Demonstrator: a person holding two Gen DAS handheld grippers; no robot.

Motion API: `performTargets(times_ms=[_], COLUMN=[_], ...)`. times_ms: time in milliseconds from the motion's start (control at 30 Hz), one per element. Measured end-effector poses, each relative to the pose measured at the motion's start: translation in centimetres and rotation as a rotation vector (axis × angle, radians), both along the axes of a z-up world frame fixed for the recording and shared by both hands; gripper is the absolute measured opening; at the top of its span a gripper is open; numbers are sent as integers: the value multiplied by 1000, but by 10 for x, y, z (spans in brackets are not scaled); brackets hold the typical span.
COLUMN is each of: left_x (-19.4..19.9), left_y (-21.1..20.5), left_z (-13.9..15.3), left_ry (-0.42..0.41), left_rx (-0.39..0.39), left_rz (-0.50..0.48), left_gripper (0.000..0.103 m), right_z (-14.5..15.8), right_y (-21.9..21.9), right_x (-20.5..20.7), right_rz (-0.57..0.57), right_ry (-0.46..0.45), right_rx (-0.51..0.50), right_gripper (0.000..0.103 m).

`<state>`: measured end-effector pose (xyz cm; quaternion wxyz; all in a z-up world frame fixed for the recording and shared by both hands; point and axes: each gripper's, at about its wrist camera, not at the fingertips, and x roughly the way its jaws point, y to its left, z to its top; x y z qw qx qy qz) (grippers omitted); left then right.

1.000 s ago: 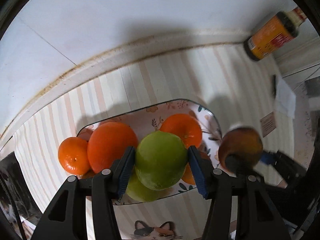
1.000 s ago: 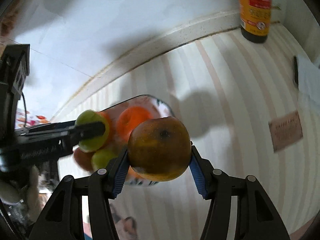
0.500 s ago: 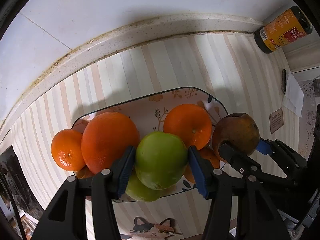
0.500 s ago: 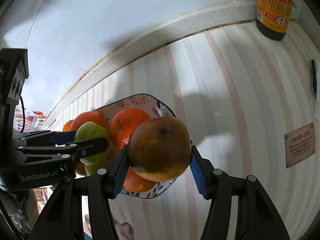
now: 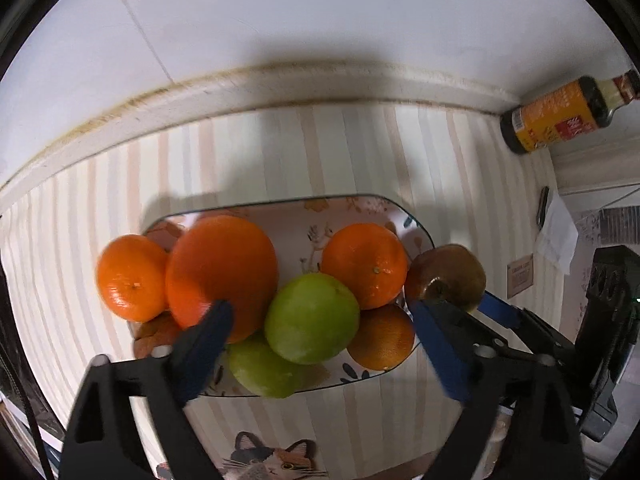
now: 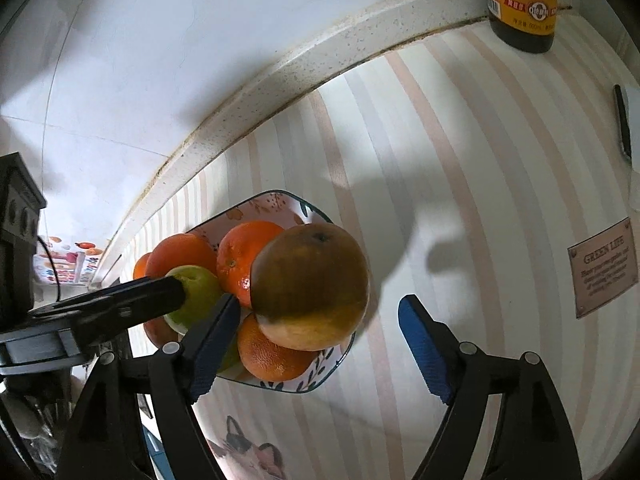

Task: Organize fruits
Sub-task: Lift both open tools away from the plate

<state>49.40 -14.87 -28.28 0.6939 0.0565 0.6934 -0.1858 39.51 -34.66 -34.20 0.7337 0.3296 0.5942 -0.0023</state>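
Note:
A floral plate (image 5: pixel 352 210) (image 6: pixel 280 200) on the striped cloth holds a pile of fruit: several oranges (image 5: pixel 222 270) (image 6: pixel 240 256) and two green apples. My left gripper (image 5: pixel 320 340) is open, its jaws wide on either side of the upper green apple (image 5: pixel 312 320) (image 6: pixel 196 296), which rests on the pile. My right gripper (image 6: pixel 316 320) is open too. A brownish-green fruit (image 6: pixel 310 286) (image 5: pixel 446 274) sits on the plate's right edge, atop an orange, between the right jaws but free of them.
A dark sauce bottle with a yellow label (image 5: pixel 560 118) (image 6: pixel 522 4) stands by the wall at the back right. A small card (image 6: pixel 604 266) and a white paper with a dark pen (image 5: pixel 556 232) lie right of the plate. The wall ledge runs behind.
Both grippers have opened. The green apple and the brownish fruit were let go onto the pile on the plate. Both grippers have drawn back slightly.

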Motion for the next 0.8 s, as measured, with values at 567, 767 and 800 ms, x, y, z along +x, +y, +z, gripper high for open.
performTargets(times_ms=[567, 767, 800], left_x=[-73, -126, -134], left_y=[92, 113, 114], left_z=[49, 74, 80], left_ry=[-301, -378, -390], left_rx=[80, 97, 100], left_rz=[213, 223, 220], left_gripper=[93, 93, 93], right_z=[92, 121, 128], right_y=[58, 92, 97], right_x=[-35, -69, -77], right_rz=[125, 167, 168], right_ry=[-99, -122, -134], right_rx=[-393, -450, -463], right_gripper=[98, 98, 98])
